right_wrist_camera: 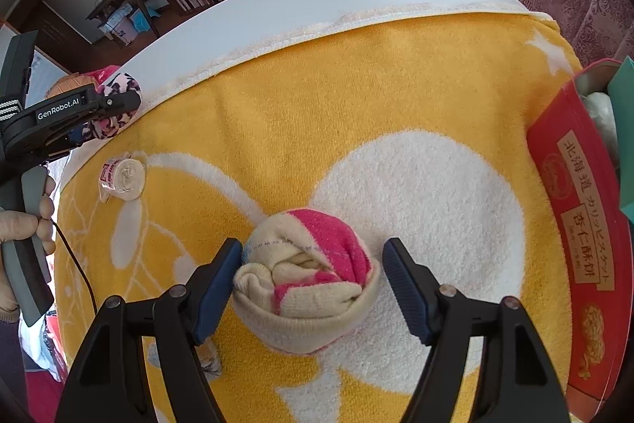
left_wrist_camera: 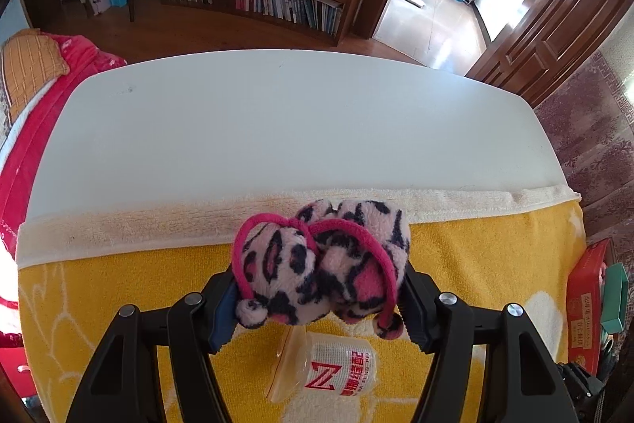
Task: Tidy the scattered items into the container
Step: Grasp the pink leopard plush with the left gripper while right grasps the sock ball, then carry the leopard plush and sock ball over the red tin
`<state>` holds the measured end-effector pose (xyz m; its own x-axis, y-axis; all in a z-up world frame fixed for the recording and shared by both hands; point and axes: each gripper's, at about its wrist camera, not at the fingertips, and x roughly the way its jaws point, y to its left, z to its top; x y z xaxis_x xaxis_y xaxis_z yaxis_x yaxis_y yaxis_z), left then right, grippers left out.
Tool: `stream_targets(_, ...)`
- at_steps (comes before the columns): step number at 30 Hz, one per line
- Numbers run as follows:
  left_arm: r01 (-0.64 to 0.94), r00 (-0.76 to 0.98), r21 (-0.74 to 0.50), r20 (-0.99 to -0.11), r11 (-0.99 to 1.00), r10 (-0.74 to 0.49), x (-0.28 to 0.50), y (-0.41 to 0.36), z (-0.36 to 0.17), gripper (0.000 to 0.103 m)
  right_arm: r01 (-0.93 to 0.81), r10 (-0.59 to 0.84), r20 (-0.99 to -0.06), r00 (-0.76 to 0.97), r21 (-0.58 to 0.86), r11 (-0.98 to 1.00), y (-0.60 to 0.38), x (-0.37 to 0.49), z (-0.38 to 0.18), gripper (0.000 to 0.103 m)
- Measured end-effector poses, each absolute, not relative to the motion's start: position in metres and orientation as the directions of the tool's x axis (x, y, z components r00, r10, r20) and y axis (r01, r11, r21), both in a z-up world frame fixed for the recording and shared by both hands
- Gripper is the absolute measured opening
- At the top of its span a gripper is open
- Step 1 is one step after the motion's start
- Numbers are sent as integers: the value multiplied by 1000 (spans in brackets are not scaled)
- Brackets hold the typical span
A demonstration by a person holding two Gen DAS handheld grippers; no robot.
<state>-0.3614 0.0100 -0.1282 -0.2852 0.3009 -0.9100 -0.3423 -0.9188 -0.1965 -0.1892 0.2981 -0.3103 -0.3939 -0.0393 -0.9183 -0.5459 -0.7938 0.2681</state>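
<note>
My left gripper (left_wrist_camera: 319, 288) is shut on a pink leopard-print plush item (left_wrist_camera: 321, 264) with pink straps, held above the yellow towel (left_wrist_camera: 495, 264). It also shows in the right wrist view (right_wrist_camera: 117, 106) at the far left. A wrapped white bandage roll (left_wrist_camera: 340, 367) lies on the towel below it, also seen in the right wrist view (right_wrist_camera: 123, 177). My right gripper (right_wrist_camera: 311, 284) is open around a rolled pink-and-cream sock ball (right_wrist_camera: 309, 276) on the towel; its left pad is close to the sock, the right one apart. The red box container (right_wrist_camera: 574, 224) stands at the right.
The yellow towel (right_wrist_camera: 356, 86) covers the near half of a white table (left_wrist_camera: 277, 125). The red box (left_wrist_camera: 586, 300) holds a teal item (left_wrist_camera: 614, 296) and something white (right_wrist_camera: 602, 110). A small furry item (right_wrist_camera: 210, 359) lies under my right gripper's left finger. Bookshelves stand behind.
</note>
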Motion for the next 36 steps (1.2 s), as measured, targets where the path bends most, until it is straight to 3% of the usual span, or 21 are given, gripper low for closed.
stream_targets(12,-346,-296,-225,-895,-911,333,-323,14,-103,69,-491,-16,-893,-450,263,-830,288,-155,-271,66)
stream_targets(29,-488,-262,-248,-873,-837,411,-227,125,-62,69,-585,130,-830,-542,262,-767,351,-23,-199,66)
stream_targets(36,-531,-255,-256,-861,-808,440,-192,163,-44,69,-613,201,-791,-578,258,-746,398,-6,-177,66)
